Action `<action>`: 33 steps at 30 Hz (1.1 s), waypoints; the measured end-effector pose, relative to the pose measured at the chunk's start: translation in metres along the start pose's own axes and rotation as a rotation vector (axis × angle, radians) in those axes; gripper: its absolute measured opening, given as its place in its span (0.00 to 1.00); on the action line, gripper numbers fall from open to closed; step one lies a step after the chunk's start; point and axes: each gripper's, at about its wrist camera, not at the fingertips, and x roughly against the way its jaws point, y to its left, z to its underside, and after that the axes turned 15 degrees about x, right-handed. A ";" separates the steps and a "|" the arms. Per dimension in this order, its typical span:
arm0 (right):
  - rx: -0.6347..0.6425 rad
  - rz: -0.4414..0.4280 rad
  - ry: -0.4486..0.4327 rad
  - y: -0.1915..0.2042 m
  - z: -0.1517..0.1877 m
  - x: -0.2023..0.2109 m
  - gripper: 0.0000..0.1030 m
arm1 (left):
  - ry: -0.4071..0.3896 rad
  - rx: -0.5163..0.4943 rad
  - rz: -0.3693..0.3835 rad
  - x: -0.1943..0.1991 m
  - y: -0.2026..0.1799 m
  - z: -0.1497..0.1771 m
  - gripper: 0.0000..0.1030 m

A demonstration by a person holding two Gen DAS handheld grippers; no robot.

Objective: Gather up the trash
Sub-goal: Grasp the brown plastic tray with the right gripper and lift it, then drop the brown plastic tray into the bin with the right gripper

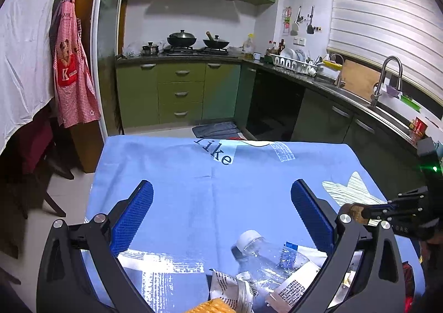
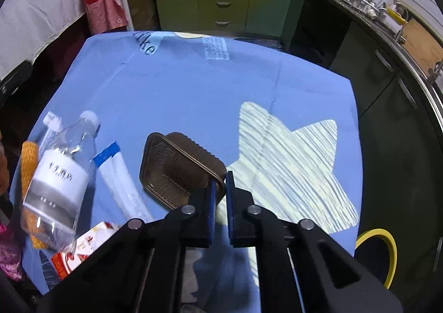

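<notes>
In the right wrist view a brown ribbed plastic tray [image 2: 171, 166] lies tilted on the blue tablecloth [image 2: 193, 86], and my right gripper [image 2: 220, 183] is shut on its near rim. Left of it lie a clear plastic bottle [image 2: 59, 174] with a white label, a white-and-blue wrapper [image 2: 119, 177] and a red-and-white carton [image 2: 83, 246]. The left wrist view has my left gripper [image 1: 221, 188] open over the cloth, nothing between its fingers. Below it lie the bottle [image 1: 265, 255] and printed paper wrappers [image 1: 293, 285]. At the right, the right gripper [image 1: 368, 212] pinches the brown tray [image 1: 351, 209].
An orange knitted piece [image 2: 29, 155] lies partly under the bottle. A yellow-rimmed bin [image 2: 387, 255] stands on the floor past the table's right edge. Green kitchen cabinets [image 1: 180, 91], a stove with pans and a sink counter [image 1: 360, 102] lie beyond the table.
</notes>
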 end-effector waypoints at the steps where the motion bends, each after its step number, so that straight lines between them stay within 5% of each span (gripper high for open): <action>1: -0.006 0.008 -0.001 -0.003 -0.001 -0.001 0.06 | -0.002 0.001 0.000 0.000 -0.001 0.001 0.95; 9: -0.103 0.075 -0.024 -0.045 0.002 0.009 0.06 | 0.001 0.003 0.001 0.000 -0.002 0.002 0.95; 14: -0.170 0.114 -0.057 -0.076 0.029 0.050 0.07 | 0.004 -0.002 0.000 -0.001 -0.003 0.004 0.95; 22: -0.362 0.302 -0.003 -0.138 0.146 0.124 0.07 | 0.012 -0.016 0.010 -0.001 -0.007 0.007 0.95; 31: -0.556 0.325 0.160 -0.176 0.249 0.085 0.08 | 0.024 -0.044 0.008 -0.003 -0.015 0.012 0.95; 33: -0.584 0.309 0.171 -0.180 0.258 0.078 0.20 | 0.028 -0.043 0.011 -0.003 -0.015 0.013 0.95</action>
